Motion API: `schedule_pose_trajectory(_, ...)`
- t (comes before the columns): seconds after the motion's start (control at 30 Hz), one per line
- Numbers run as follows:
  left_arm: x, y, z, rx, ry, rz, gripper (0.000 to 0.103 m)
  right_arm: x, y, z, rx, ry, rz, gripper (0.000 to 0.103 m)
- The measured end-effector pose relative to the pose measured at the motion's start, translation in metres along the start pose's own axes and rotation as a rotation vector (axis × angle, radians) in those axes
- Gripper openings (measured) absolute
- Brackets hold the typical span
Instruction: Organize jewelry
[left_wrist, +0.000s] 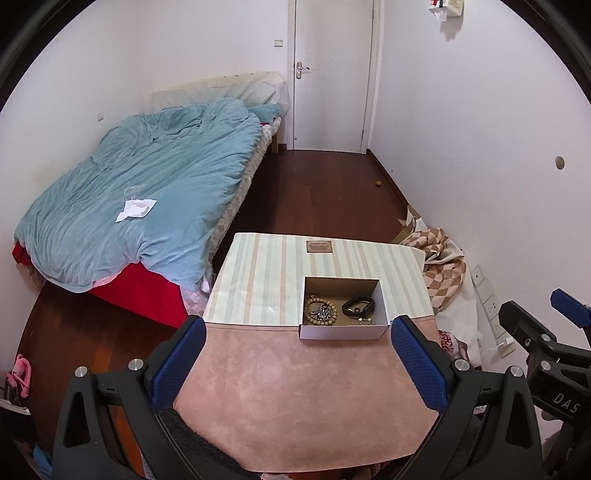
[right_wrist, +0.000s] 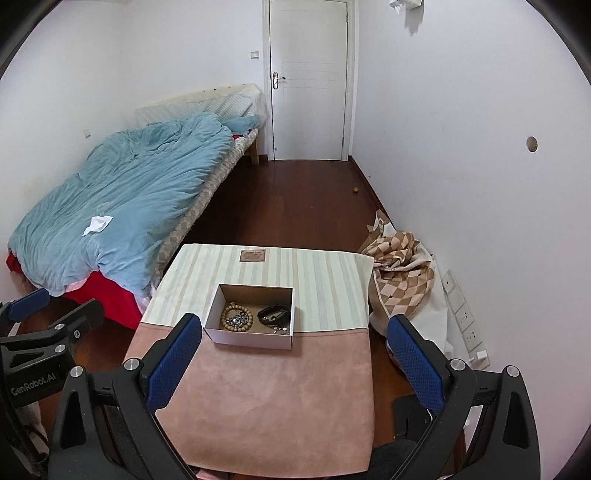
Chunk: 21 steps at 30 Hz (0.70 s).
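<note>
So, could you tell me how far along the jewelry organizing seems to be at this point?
Looks nearly done: the bead bracelet, a chain piled on it, and the black band all lie inside the cardboard box on the table. Nothing is in hand; left gripper and right gripper are open and empty. No loose jewelry shows outside.

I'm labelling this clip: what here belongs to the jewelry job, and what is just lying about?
Job: open white cardboard box; wooden bead bracelet; silver chain; black band; both open grippers.

Lying about: crumpled white paper on blue duvet; checked blanket; brown label.
</note>
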<state>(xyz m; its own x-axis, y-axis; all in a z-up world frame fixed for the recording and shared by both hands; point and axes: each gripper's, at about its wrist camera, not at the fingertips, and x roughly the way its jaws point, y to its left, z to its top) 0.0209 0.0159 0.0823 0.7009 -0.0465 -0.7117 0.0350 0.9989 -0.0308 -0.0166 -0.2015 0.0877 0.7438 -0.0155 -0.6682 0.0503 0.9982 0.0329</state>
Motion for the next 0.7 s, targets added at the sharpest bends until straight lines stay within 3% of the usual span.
schedule_pose_trajectory(0.27, 0.017, -0.005, 0.004, -0.003, 0.035, 0.023, 0.102, 0.015, -0.005, 0.001, 0.011, 0.025, -0.016, 0.102)
schedule_pose_trajectory(0.7, 0.079, -0.005, 0.021, -0.001, 0.143, 0.052, 0.102, 0.096, -0.006, 0.019, 0.023, 0.144, -0.03, 0.103)
